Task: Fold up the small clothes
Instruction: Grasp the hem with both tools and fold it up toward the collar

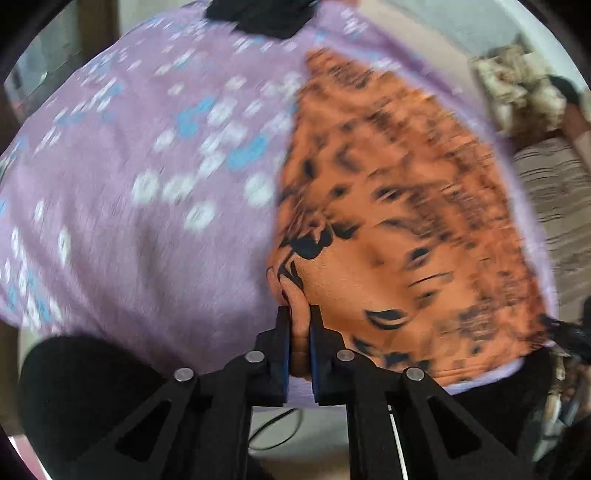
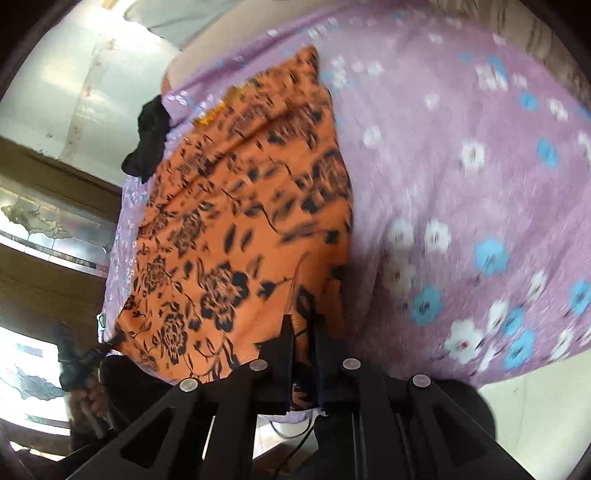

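Note:
An orange garment with a black flower print (image 1: 399,206) lies on a purple cloth with white and blue flowers (image 1: 122,177). My left gripper (image 1: 300,314) is shut on a bunched near corner of the orange garment, with the fabric pinched between its blue pads. In the right wrist view the same orange garment (image 2: 236,221) spreads over the purple flowered cloth (image 2: 480,184). My right gripper (image 2: 302,321) is shut on the garment's near right edge, a fold of it standing between the black fingers. Both views are blurred.
A black piece of clothing (image 1: 262,16) lies at the far edge of the purple cloth, and shows as a dark bundle (image 2: 149,136) in the right wrist view. A striped fabric (image 1: 554,192) sits to the right. Wooden furniture with glass (image 2: 48,221) stands on the left. A cable (image 1: 277,428) runs on the floor below.

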Demonstrator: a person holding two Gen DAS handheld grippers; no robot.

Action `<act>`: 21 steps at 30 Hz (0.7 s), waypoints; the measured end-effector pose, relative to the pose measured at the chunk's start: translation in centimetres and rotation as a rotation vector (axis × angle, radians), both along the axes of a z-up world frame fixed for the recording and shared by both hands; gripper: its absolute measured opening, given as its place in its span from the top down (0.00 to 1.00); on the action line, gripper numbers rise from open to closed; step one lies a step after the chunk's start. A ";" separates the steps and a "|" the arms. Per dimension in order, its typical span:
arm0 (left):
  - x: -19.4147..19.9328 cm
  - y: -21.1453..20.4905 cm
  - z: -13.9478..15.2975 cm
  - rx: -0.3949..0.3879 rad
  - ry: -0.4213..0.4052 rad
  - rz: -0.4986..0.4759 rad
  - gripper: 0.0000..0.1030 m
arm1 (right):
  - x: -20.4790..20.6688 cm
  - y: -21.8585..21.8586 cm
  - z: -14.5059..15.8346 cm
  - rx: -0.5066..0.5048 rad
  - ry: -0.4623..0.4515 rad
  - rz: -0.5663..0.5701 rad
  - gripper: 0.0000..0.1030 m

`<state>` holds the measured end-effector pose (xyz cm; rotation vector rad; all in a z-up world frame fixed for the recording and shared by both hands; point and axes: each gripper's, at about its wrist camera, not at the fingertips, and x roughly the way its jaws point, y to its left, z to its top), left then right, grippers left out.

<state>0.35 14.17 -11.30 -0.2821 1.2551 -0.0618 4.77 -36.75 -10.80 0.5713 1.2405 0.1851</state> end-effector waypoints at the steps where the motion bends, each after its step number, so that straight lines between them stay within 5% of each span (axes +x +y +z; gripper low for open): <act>1: -0.1 0.1 -0.3 -0.014 0.001 0.007 0.85 | -0.1 0.0 -0.4 -0.005 0.005 -0.007 0.80; 5: 0.0 0.2 -0.1 -0.053 -0.019 0.005 0.56 | 0.0 0.3 -1.7 -0.030 0.056 0.007 0.53; 8: 0.1 -0.4 0.0 -0.033 -0.028 -0.018 0.56 | 0.1 0.2 -1.7 -0.013 0.050 0.000 0.50; 9: 0.3 -0.7 -0.1 -0.021 -0.030 -0.032 0.64 | 0.1 0.2 -1.6 -0.031 0.048 0.003 0.50; 10: 0.3 -0.9 -0.1 -0.005 -0.030 -0.048 0.94 | 0.1 0.2 -1.6 -0.044 0.050 0.006 0.59; 11: 0.2 -1.0 -0.2 0.004 -0.028 -0.061 0.93 | 0.0 0.2 -1.7 -0.057 0.063 0.015 0.80; 13: 0.0 -0.5 0.5 -0.038 -0.040 -0.048 0.93 | -0.3 -0.2 -1.6 -0.035 0.068 0.005 0.90; 18: 0.2 0.8 5.7 -0.095 -0.203 -0.036 0.93 | -0.1 -2.0 3.2 0.108 -0.086 -0.061 0.92; 21: 0.8 1.1 4.6 -0.095 -0.162 -0.033 0.93 | 0.8 -2.5 3.5 0.111 -0.104 -0.079 0.92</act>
